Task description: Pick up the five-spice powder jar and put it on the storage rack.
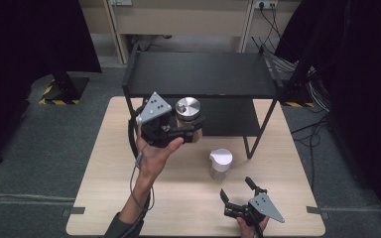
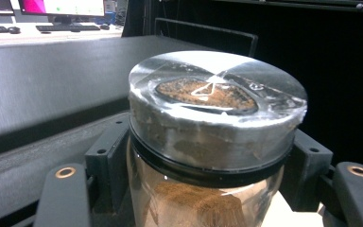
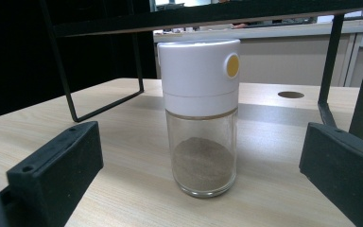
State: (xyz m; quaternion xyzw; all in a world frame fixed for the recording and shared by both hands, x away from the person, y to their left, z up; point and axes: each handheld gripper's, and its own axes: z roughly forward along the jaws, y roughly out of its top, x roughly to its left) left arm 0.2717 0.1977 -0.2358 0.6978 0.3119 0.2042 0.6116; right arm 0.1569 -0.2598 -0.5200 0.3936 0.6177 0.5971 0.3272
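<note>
Two jars are out. The left tongs (image 1: 191,130) pinch the jar with the silver lid (image 1: 187,111) around its glass, up in the air by the black shelf (image 1: 198,74). To do this well, keep it straight up, lift slowly, and set it flat on the shelf. The right tongs (image 1: 238,191) are spread wide near the white-capped jar (image 1: 221,163) on the surface (image 1: 109,198).

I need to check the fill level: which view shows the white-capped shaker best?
The right gripper view: the white-capped shaker stands upright close ahead, powder low in its glass. The high view shows it small, from above, mostly cap.
</note>
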